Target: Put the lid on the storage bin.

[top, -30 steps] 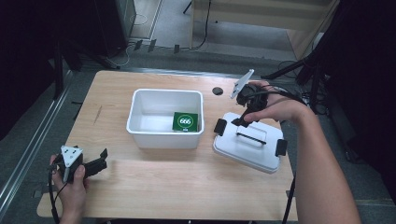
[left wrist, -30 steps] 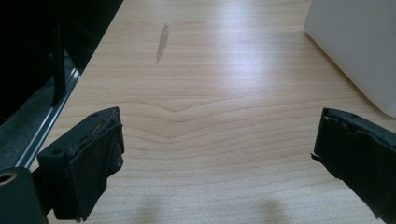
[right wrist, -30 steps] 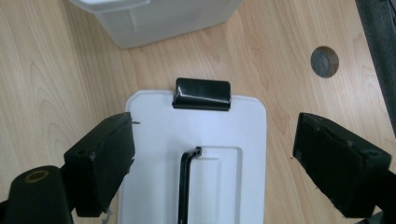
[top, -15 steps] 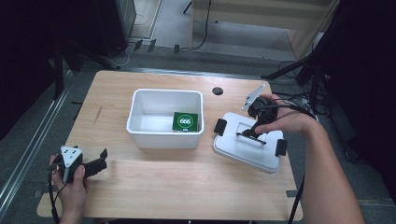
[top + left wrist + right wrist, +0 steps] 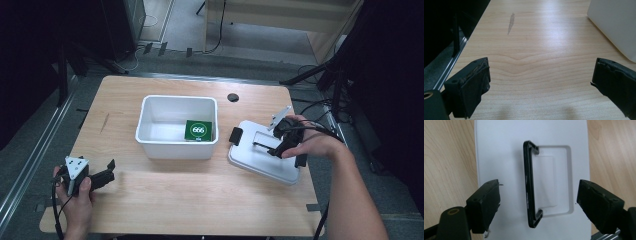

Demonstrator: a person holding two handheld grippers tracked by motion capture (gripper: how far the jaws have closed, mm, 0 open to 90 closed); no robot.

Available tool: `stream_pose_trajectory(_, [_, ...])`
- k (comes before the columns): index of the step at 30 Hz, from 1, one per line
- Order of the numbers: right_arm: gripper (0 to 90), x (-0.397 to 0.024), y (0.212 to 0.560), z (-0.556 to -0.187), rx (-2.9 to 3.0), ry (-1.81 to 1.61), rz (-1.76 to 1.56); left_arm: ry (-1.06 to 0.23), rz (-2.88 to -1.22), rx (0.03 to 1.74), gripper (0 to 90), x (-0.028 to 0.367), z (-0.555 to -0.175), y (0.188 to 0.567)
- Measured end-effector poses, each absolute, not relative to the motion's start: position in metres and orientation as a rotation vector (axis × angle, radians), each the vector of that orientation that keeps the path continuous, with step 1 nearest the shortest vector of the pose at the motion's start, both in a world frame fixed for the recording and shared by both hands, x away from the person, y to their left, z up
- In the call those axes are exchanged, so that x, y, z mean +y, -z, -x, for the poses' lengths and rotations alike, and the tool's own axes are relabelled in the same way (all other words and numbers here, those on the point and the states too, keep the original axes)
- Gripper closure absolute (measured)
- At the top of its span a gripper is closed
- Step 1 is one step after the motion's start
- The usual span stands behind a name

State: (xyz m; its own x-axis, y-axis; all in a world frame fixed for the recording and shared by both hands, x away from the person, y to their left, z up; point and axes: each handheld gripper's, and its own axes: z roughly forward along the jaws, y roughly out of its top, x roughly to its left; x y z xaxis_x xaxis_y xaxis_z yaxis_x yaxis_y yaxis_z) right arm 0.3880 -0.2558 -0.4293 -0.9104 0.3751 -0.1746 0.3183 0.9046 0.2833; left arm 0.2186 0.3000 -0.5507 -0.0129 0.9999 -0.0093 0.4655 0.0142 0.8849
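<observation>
High view: white bin at table centre, open, green card marked 666 lying inside at its right end. White lid lies flat just right of the bin, apart from it, with a black clip on its left edge and a black handle standing up in the top recess. Right gripper hovers over the lid, right at the handle. Left gripper sits near the front-left table corner, well apart from bin and lid. Right hand is clearly the nearer one to the lid.

Left gripper view: jaws spread wide, nothing between them, bare wood below. Bin wall at upper right, off to the side of the jaws.

Right gripper view: jaws wide apart, empty, looking straight down on the lid. Handle lies between the jaws, closer to the left jaw than the right, not touching either. Its long axis runs up-down in this view, across the closing line, so the jaws would pinch it across its thin width. The recess lies on the handle's right side.

Likely next step: lower the right gripper and close on the handle to lift the lid, probably toward the bin. Slight recentring toward the handle would help.
</observation>
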Motion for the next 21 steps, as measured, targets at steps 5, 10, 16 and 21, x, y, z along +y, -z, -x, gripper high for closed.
stream_pose_trajectory(5, [24.2,-0.263,0.441,-0.385,2.818,-0.344,-0.532,-0.938,-1.537,1.572,2.3,0.3,-0.218,0.551])
stream_pose_trajectory(10, [30.3,-0.265,0.452,-0.382,2.824,-0.333,-0.535,-0.939,-1.539,1.573,2.3,0.3,-0.218,0.551])
stream_pose_trajectory(16, [39.8,-0.264,0.462,-0.383,2.835,-0.333,-0.527,-0.939,-1.54,1.573,2.3,0.3,-0.219,0.551])
stream_pose_trajectory(21, [48.3,-0.264,0.465,-0.386,2.824,-0.335,-0.535,-0.939,-1.54,1.572,2.3,0.3,-0.219,0.551])
